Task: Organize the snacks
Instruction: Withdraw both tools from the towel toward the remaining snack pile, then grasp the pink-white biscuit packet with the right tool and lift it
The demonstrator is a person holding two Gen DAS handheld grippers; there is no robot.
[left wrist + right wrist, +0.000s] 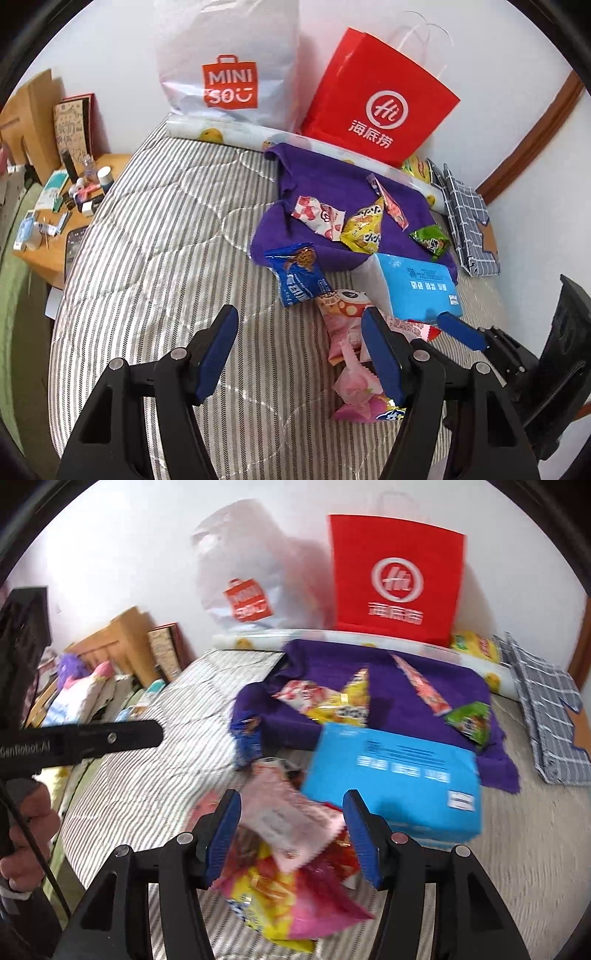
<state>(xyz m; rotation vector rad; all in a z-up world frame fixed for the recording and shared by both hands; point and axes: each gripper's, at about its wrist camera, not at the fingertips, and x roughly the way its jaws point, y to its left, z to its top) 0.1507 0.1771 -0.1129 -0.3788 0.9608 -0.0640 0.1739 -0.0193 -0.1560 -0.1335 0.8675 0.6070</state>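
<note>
Snack packets lie on a striped quilt (159, 236). A purple cloth (332, 192) holds a red-white packet (318, 217), a yellow packet (364, 226), a thin red stick packet (391, 203) and a green packet (430, 240). In front lie a blue cookie packet (297, 275), a light blue box (417, 288) and pink packets (351, 332). My left gripper (301, 354) is open above the quilt, its right finger over the pink packets. My right gripper (290, 838) is open and low over the pink and yellow packets (291, 853), with the box (395, 779) just beyond.
A white Miniso bag (229, 62) and a red paper bag (376, 99) lean on the wall behind the cloth. A grey checked cloth (465, 221) lies at the right. A cluttered wooden side table (66, 206) stands left of the bed.
</note>
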